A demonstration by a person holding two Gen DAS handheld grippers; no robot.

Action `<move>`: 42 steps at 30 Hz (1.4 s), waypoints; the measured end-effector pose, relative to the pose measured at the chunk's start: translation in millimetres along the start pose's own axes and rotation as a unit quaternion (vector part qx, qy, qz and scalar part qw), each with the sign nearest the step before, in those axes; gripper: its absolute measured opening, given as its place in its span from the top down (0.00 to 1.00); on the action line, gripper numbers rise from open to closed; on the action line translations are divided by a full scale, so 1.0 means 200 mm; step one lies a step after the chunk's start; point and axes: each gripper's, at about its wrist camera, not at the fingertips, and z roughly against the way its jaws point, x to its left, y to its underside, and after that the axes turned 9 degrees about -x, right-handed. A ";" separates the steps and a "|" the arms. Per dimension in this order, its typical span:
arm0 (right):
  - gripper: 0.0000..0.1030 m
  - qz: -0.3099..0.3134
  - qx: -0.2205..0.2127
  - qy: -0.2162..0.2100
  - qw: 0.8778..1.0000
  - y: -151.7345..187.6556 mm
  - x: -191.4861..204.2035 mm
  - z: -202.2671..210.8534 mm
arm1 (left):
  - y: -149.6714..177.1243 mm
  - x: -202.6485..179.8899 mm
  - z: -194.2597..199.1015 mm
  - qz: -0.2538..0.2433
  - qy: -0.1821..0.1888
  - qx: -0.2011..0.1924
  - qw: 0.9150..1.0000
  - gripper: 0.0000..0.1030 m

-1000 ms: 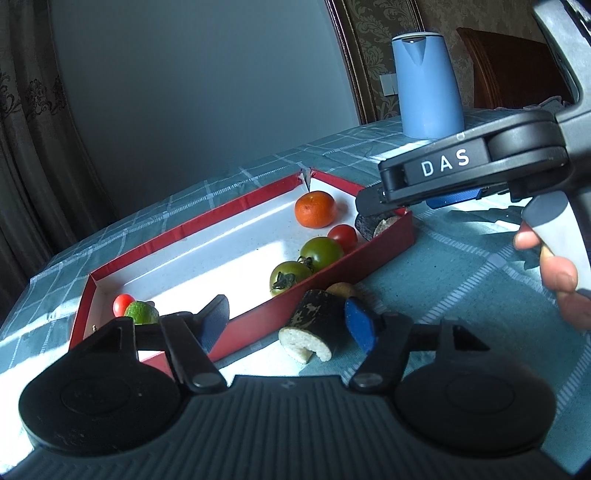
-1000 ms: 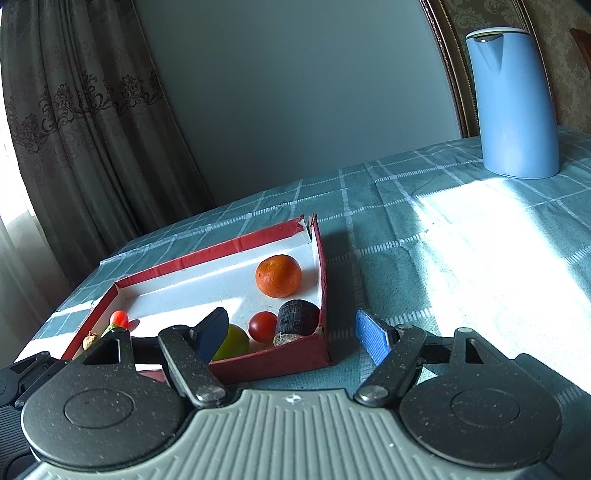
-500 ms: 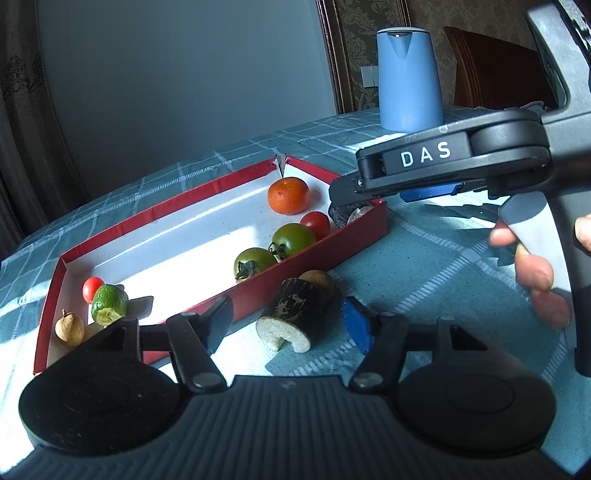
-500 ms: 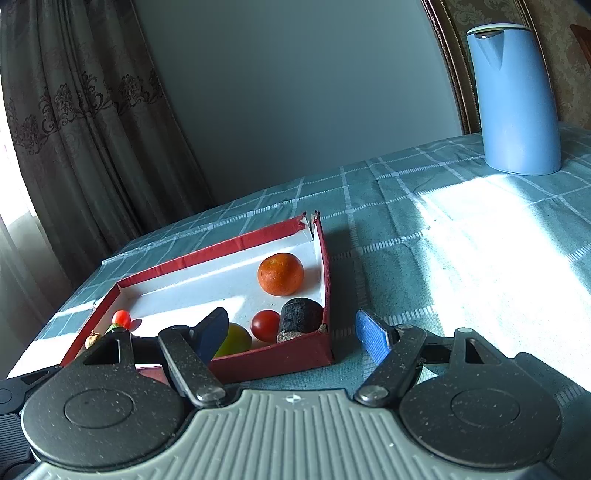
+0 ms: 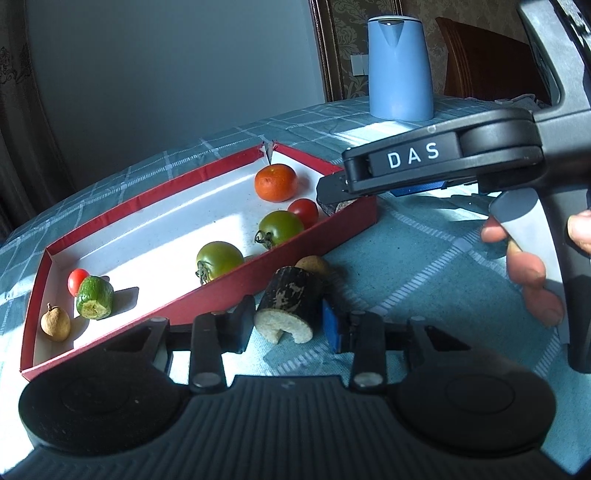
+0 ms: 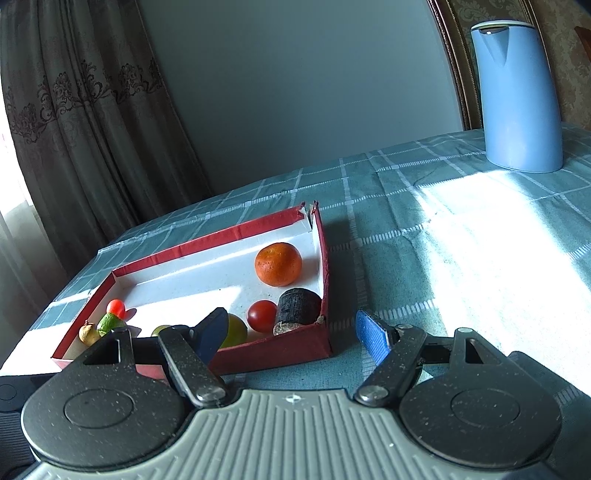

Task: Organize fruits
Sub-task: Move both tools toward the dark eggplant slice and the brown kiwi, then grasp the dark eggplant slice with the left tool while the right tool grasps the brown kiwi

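The left wrist view sits low over the table's point(image 5: 424, 258) near edge, close to the red tray's point(image 5: 221, 291) long near wall, looking along the left gripper point(image 5: 286, 325) toward the far corner and the blue kettle point(image 5: 400, 70). The right wrist view looks from just off the tray's point(image 6: 273, 349) right near corner, facing the same way. Both share tray, orange point(image 5: 276, 182) point(image 6: 278, 264) and kettle point(image 6: 517, 96).

You're in a home dining room: checked teal tablecloth point(image 6: 461, 236), blue electric kettle point(image 6: 517, 99), patterned curtains point(image 6: 74, 122), damask wallpaper point(image 5: 347, 33), dark wooden chair point(image 5: 487, 70), carved wooden frame point(image 5: 325, 48).
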 end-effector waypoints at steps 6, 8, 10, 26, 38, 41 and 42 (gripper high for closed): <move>0.26 0.017 0.021 -0.021 0.999 0.02 0.03 -0.01 | 0.05 0.07 0.07 0.012 -0.042 0.002 0.999 0.64; 0.26 0.040 0.027 -0.030 0.998 0.03 0.07 -0.01 | 0.07 0.10 0.09 0.017 -0.062 0.003 0.998 0.63; 0.25 0.070 0.028 -0.030 0.997 0.06 0.11 0.00 | 0.10 0.14 0.12 0.024 -0.088 0.002 0.996 0.63; 0.25 0.184 0.084 -0.050 0.978 0.19 0.33 -0.05 | 0.12 0.22 0.12 0.047 -0.149 0.014 0.988 0.57; 0.54 0.206 0.077 -0.057 0.974 0.21 0.42 -0.06 | 0.12 0.23 0.12 0.054 -0.152 0.016 0.987 0.52; 0.67 0.200 0.075 -0.060 0.975 0.21 0.41 -0.05 | 0.12 0.23 0.13 0.054 -0.154 0.016 0.987 0.50; 0.69 0.201 0.075 -0.060 0.975 0.21 0.41 -0.05 | 0.12 0.23 0.12 0.053 -0.156 0.016 0.986 0.49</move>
